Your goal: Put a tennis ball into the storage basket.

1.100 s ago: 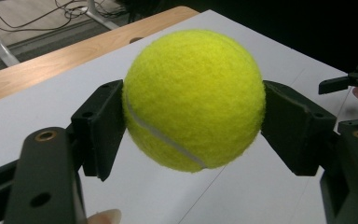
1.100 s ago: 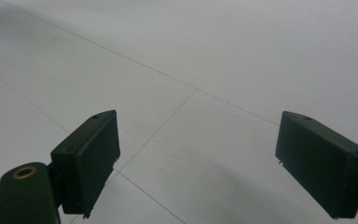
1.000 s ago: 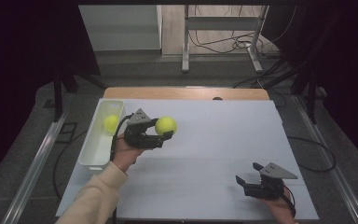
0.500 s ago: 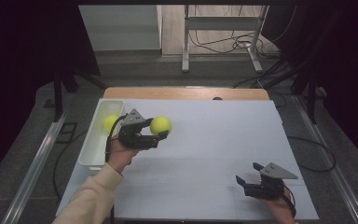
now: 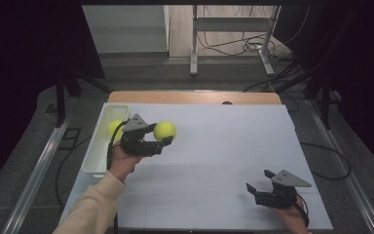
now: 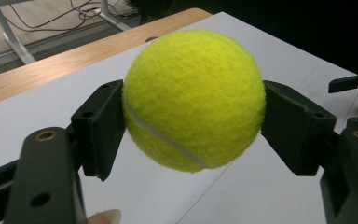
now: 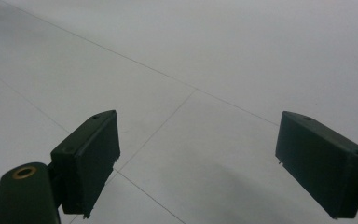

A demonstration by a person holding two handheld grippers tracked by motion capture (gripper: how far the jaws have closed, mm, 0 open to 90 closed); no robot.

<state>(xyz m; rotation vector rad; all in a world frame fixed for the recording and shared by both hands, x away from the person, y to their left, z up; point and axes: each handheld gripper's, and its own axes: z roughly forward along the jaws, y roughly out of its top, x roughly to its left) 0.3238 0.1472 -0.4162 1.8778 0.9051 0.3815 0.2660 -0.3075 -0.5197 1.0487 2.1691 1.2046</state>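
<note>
High view, near to far: my right gripper (image 5: 265,191) idles with jaws spread over the bare table (image 5: 233,146), my left gripper (image 5: 161,141) clamps a ball (image 5: 165,130) aloft beside the bin (image 5: 95,151), where another ball (image 5: 114,128) already sits, so dropping remains.

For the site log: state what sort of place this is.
Probably a lab recording station: a white-covered table on a bare floor, loose cables beyond it, and a hand-held left gripper clamping a tennis ball.

Fuzzy felt tennis ball (image 6: 194,100), matt black plastic pads (image 6: 103,127), smooth white table (image 5: 233,146).
</note>
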